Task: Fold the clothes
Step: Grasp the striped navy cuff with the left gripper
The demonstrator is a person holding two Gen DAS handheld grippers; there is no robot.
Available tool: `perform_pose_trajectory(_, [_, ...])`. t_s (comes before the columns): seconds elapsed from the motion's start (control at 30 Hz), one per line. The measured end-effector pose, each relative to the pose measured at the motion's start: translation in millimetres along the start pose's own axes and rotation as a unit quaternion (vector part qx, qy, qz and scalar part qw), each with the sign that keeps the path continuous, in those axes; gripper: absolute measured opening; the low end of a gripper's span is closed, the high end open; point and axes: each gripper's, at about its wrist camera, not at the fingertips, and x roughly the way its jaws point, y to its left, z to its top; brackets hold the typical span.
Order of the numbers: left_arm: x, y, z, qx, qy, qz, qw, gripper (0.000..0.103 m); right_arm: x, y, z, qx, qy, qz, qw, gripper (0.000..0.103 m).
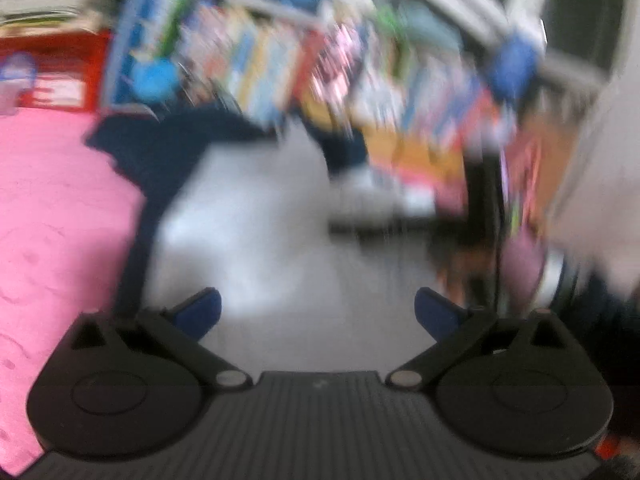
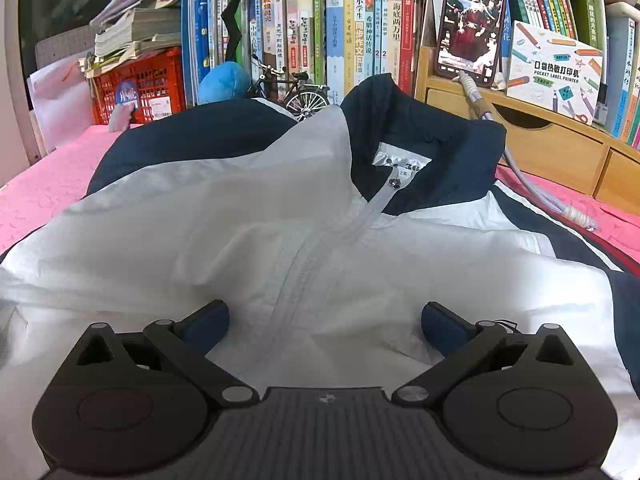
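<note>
A white and navy zip-up jacket (image 2: 248, 216) lies front up on the pink tabletop (image 2: 44, 184), its navy collar (image 2: 424, 148) toward the bookshelf and the zipper closed. A sleeve lies folded across its left side. My right gripper (image 2: 325, 322) hovers low over the jacket's white lower front, open, nothing between its blue pads. The left wrist view is heavily motion-blurred: the same jacket (image 1: 248, 216) shows as a white and navy mass ahead. My left gripper (image 1: 318, 314) is open above it and holds nothing.
A crowded bookshelf (image 2: 320, 32) lines the back. A red crate (image 2: 140, 84), a blue plush (image 2: 224, 82), a small model bicycle (image 2: 296, 92), a phone (image 2: 470, 24) on a wooden drawer unit (image 2: 532, 140) and a grey cable (image 2: 536, 188) sit behind the jacket.
</note>
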Motion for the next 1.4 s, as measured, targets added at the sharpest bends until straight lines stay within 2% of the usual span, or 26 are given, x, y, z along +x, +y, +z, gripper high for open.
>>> perform_pose_trajectory(0.1, [-23,29,33,-0.056,-0.070,0.000,0.9959,0.103,0,0,0,0.000,0.000,0.000,1.000,0.103])
perform_pose_trajectory(0.2, [-25,71,72,-0.103,-0.121,0.040,0.9864,0.103,0,0,0,0.000,0.000,0.000,1.000,0.103])
perform_pose_trajectory(0.3, [-4,117,106,-0.162,-0.150,0.058,0.9737,0.103,0,0,0,0.000,0.000,0.000,1.000,0.103])
perform_pose_trajectory(0.33, [5,132,114,-0.178,-0.153,0.051,0.9708,0.103,0,0,0,0.000,0.000,0.000,1.000,0.103])
perform_pose_trajectory(0.43, [44,174,132,-0.229,-0.134,0.047,0.9629,0.103,0,0,0,0.000,0.000,0.000,1.000,0.103])
perform_pose_trajectory(0.63, [109,205,134,-0.222,-0.087,0.080,0.9678,0.103,0,0,1,0.000,0.001,0.000,1.000,0.103])
perform_pose_trajectory(0.77, [140,204,130,-0.178,-0.055,0.115,0.9757,0.103,0,0,1,0.001,0.001,0.000,1.000,0.103])
perform_pose_trajectory(0.87, [155,201,127,-0.165,-0.049,0.109,0.9789,0.103,0,0,1,0.002,0.002,0.000,1.000,0.103])
perform_pose_trajectory(1.0, [167,207,124,-0.175,-0.034,0.092,0.9797,0.103,0,0,1,0.002,0.002,0.000,1.000,0.103])
perform_pose_trajectory(1.17, [170,213,117,-0.173,-0.051,0.076,0.9807,0.103,0,-1,1,0.001,0.002,0.001,1.000,0.103])
perform_pose_trajectory(1.4, [175,211,121,-0.182,-0.060,0.087,0.9776,0.103,0,0,1,0.001,0.003,0.001,1.000,0.103])
